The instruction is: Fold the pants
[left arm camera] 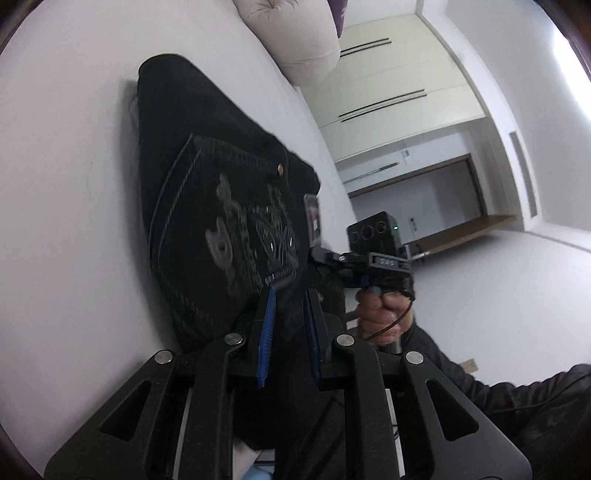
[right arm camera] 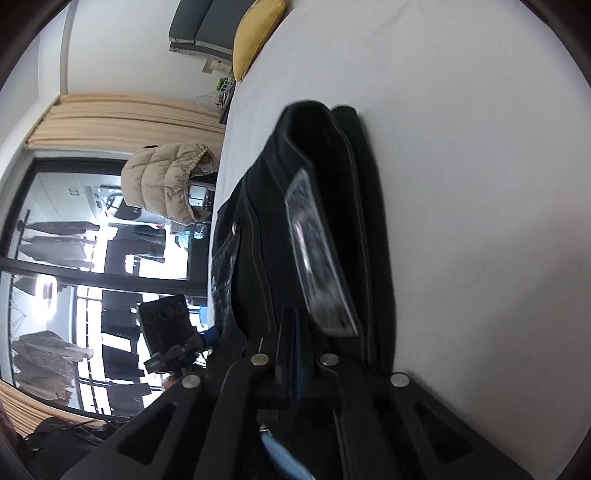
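Note:
Black jeans (left arm camera: 207,177) with an embroidered back pocket lie folded on a white bed (left arm camera: 66,184). My left gripper (left arm camera: 290,291) is shut on the jeans' waist edge, cloth pinched between its blue pads (left arm camera: 269,317). The right gripper's body (left arm camera: 373,240) shows beyond it, held in a hand. In the right wrist view my right gripper (right arm camera: 295,332) is shut on the waistband of the jeans (right arm camera: 321,177), by a shiny paper tag (right arm camera: 317,258). The folded layers stand up off the bed (right arm camera: 480,184).
A beige cushion (left arm camera: 295,33) lies at the bed's far end, and a yellow pillow (right arm camera: 255,33) at the other. Cream wardrobes (left arm camera: 399,92) stand beyond the bed. A puffer jacket (right arm camera: 166,181) hangs by a window.

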{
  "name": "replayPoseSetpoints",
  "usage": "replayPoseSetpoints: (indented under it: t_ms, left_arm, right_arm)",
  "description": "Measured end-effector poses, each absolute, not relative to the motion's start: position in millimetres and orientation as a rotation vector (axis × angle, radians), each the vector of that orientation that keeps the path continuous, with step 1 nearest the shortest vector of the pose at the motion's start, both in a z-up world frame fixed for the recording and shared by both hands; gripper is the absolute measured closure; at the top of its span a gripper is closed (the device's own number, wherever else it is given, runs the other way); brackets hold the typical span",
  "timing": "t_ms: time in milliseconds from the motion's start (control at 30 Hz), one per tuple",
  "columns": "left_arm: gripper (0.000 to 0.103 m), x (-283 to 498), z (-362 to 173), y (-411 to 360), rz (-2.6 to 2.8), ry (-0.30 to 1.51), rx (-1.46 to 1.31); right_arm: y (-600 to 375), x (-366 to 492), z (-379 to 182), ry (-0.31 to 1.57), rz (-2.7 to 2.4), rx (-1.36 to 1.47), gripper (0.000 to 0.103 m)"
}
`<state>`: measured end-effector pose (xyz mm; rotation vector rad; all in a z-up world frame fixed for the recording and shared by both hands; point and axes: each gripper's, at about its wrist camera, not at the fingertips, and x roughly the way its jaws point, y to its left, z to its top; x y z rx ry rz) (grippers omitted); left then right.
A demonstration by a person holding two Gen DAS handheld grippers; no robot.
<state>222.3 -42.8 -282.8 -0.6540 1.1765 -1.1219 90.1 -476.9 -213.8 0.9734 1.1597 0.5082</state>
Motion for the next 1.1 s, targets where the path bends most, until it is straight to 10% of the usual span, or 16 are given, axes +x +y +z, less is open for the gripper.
replayPoseSetpoints:
  t_ms: [400, 600, 767, 867, 900, 1000, 1100]
  left_arm:
    - [0.088, 220, -278, -127, -0.947, 1.074, -0.085]
    - [0.088, 216, -283, -151, -0.911, 1.077, -0.030]
    - [0.088, 188, -217, -154, -0.847, 1.012, 0.064]
    - [0.086, 185, -178, -134, -0.825, 0.921, 0.012]
    - [0.085, 190, -172, -126, -0.804, 0.904, -0.017]
    - [0.030, 217, -185, -114, -0.683, 0.947, -0.046]
    - [0.029, 241, -208, -107, -0.639, 1.051, -0.087]
  right_arm:
    - [-477, 44, -188, 1.071, 0.482, 0.939, 0.100]
    - [-476, 59, -161, 1.021, 0.461, 0.876, 0.086]
    - [-480, 75, -157, 0.999, 0.392, 0.865, 0.043]
    - [-488, 87, -156, 0.985, 0.368, 0.872, 0.043]
    - [-492, 89, -156, 0.980, 0.365, 0.876, 0.042]
    - [-493, 100, -160, 1.014, 0.349, 0.851, 0.035]
    - [-488, 109, -179, 1.110, 0.328, 0.821, 0.034]
